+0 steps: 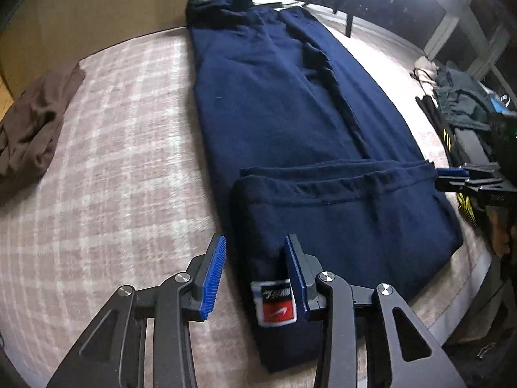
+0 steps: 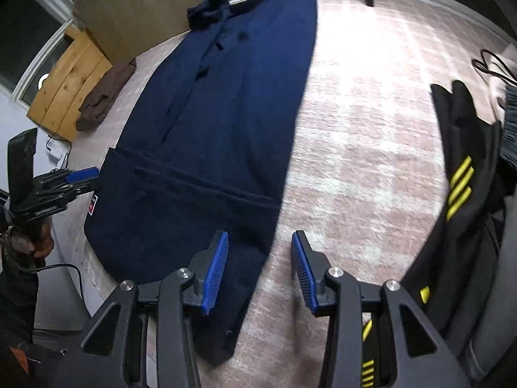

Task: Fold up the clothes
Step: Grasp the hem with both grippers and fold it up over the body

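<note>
A navy blue garment (image 1: 278, 103) lies stretched along the plaid-covered bed, its near end folded back over itself (image 1: 339, 213). A red and white label (image 1: 274, 304) shows at the near left corner. My left gripper (image 1: 255, 258) is open, its fingers on either side of that corner of the fold. In the right wrist view the garment (image 2: 219, 123) runs away from me, and my right gripper (image 2: 260, 258) is open over its near right edge. The left gripper (image 2: 80, 177) shows at the garment's left edge.
A brown garment (image 1: 29, 129) lies crumpled at the bed's left. A black garment with yellow stripes (image 2: 465, 181) and dark grey clothes (image 1: 462, 103) lie on the right. A wooden board (image 2: 68, 87) and a cardboard panel stand past the bed.
</note>
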Action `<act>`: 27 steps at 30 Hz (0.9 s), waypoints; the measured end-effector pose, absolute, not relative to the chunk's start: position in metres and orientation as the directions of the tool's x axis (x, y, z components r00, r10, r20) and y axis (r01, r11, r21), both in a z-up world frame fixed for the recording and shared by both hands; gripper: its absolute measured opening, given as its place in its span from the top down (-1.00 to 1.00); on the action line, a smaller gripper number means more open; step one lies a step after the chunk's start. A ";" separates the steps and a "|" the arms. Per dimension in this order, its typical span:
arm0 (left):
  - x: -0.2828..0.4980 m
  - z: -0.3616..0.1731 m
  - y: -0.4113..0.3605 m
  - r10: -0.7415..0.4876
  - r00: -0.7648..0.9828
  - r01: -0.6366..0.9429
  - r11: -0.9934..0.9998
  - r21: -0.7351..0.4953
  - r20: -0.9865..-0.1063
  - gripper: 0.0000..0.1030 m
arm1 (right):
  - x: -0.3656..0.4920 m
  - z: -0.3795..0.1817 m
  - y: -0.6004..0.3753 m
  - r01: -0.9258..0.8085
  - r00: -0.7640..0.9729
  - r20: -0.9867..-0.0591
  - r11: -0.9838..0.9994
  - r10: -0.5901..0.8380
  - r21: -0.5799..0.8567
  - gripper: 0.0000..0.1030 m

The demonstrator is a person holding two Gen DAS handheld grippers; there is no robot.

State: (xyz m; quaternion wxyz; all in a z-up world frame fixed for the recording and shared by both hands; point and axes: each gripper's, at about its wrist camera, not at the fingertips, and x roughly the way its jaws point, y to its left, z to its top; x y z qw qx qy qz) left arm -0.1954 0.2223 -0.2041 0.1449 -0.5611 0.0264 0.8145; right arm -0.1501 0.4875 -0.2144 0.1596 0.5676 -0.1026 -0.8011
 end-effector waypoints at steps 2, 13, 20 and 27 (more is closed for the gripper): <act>-0.193 -0.205 0.228 0.205 -0.335 -0.283 -0.953 -0.110 -0.920 0.35 | -0.152 -0.214 0.481 0.152 -0.321 -0.875 -0.932 -0.362 0.330 0.23; -0.186 -0.203 0.233 0.233 -0.378 -0.342 -0.934 -0.099 -0.896 0.96 | -0.155 -0.209 0.468 0.200 -0.358 -0.874 -0.941 -0.329 0.272 0.88; -0.174 -0.181 0.217 0.244 -0.427 -0.307 -0.945 -0.114 -0.871 0.97 | -0.155 -0.185 0.459 0.237 -0.433 -0.847 -0.946 -0.308 0.223 0.91; -0.190 -0.210 0.212 0.181 -0.364 -0.250 -0.964 -0.091 -0.914 0.72 | -0.171 -0.210 0.454 0.227 -0.367 -0.891 -0.955 -0.266 0.192 0.90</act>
